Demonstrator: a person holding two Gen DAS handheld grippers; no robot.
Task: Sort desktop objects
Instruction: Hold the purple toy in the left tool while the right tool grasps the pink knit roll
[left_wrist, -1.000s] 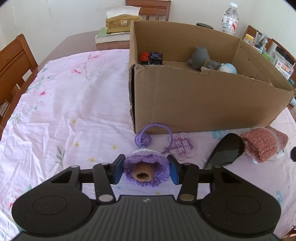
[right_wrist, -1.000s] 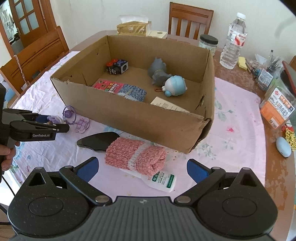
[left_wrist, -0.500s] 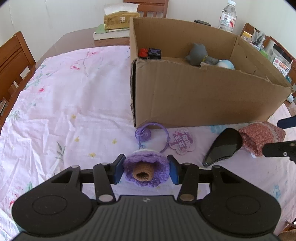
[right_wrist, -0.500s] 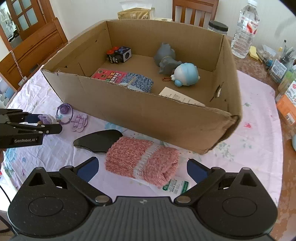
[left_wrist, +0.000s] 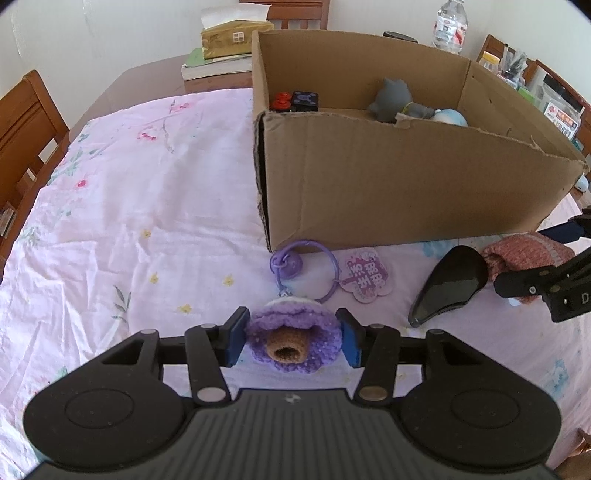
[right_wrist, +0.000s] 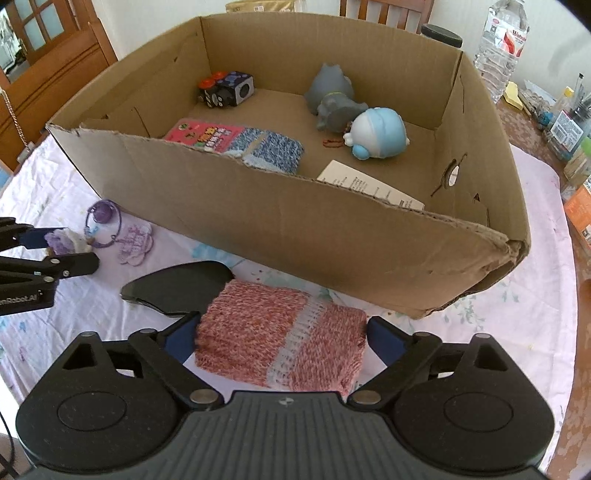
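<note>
Pink knitted cloth (right_wrist: 280, 347), seen whole only rightward, sits between closing right hand-held gripper (right_wrist: 282, 338).

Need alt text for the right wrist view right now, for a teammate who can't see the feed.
The right gripper straddles a folded pink knit cloth on the pink tablecloth, jaws closing in, a black paddle-shaped object to its left. Behind sits an open cardboard box holding toys.

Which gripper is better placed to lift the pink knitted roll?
Right: the right gripper straddles the pink knitted roll, jaws just closing; the left gripper, jaws just opening, sits around the purple crochet flower.
</note>
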